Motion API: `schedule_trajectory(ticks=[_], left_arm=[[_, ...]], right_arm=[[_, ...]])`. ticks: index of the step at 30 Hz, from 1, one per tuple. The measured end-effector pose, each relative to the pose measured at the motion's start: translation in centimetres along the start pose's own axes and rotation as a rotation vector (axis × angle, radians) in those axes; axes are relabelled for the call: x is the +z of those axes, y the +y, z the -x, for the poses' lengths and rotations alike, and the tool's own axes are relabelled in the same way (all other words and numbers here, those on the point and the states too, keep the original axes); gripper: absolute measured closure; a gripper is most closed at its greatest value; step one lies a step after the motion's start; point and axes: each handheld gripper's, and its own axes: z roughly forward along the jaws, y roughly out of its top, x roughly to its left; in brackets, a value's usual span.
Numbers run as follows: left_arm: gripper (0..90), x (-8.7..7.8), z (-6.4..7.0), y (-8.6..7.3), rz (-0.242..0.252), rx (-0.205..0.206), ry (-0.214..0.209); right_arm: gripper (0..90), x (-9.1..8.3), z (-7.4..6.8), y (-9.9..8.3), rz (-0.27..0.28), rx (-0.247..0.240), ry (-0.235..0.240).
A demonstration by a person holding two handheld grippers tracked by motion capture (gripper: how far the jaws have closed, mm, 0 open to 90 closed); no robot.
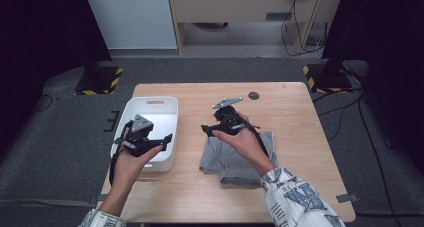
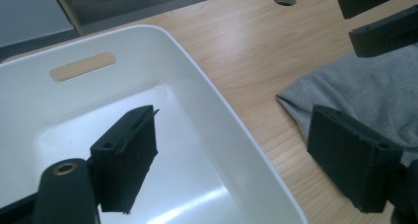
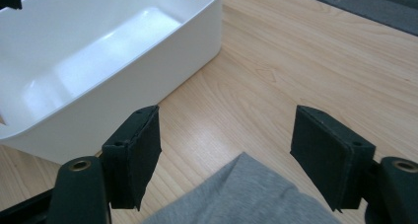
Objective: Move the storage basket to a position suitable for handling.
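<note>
A white bin [image 1: 150, 107] sits at the table's [image 1: 300, 137] left, just beside the folded grey cloth [image 1: 227, 159]. The left gripper [image 1: 167, 137] hovers over the bin, the right gripper [image 1: 206, 129] over the cloth's edge; both gape wide, holding nothing.

Wooden surface [image 1: 295, 137], light grain, w/ a round hole [image 1: 254, 95] near its far edge, right of centre. Grey carpet floor [image 1: 60, 147] all round it. Two black stands w/ yellow-black striped bases: one far left [image 1: 100, 80], one far right [image 1: 327, 78]. Black cables [image 1: 345, 112] trail over the floor on the right; more hang at the far wall [image 1: 292, 27]. Pale panel [image 1: 132, 17] far left, wooden frame [image 1: 240, 7] beside it to the right.
</note>
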Motion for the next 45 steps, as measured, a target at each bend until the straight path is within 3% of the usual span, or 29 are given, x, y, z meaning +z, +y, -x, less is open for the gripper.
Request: schedule_trajectory(ticks=[12, 20, 27, 33, 45], left_arm=[[17.0, -0.3, -2.0, -0.7, -0.007, 0.005, 0.033], [17.2, -0.9, -3.7, -1.3, -0.006, -0.027, 0.061], [19.3, -1.5, -5.5, -1.7, 0.002, -0.079, 0.088], [20.3, -1.9, -6.8, -1.8, 0.021, -0.106, 0.114], [22.4, -2.4, -8.9, -3.2, 0.016, -0.132, 0.173]], right_arm=[[31.0, 2.1, -2.2, 0.2, 0.001, -0.002, 0.030], [36.3, 3.2, -3.4, 0.4, 0.012, 0.001, 0.046], [43.6, 4.2, -4.5, 0.3, 0.024, -0.005, 0.063], [43.2, 4.8, -5.4, 0.6, 0.060, -0.002, 0.080], [36.2, 6.5, -7.2, 0.8, 0.071, 0.016, 0.097]])
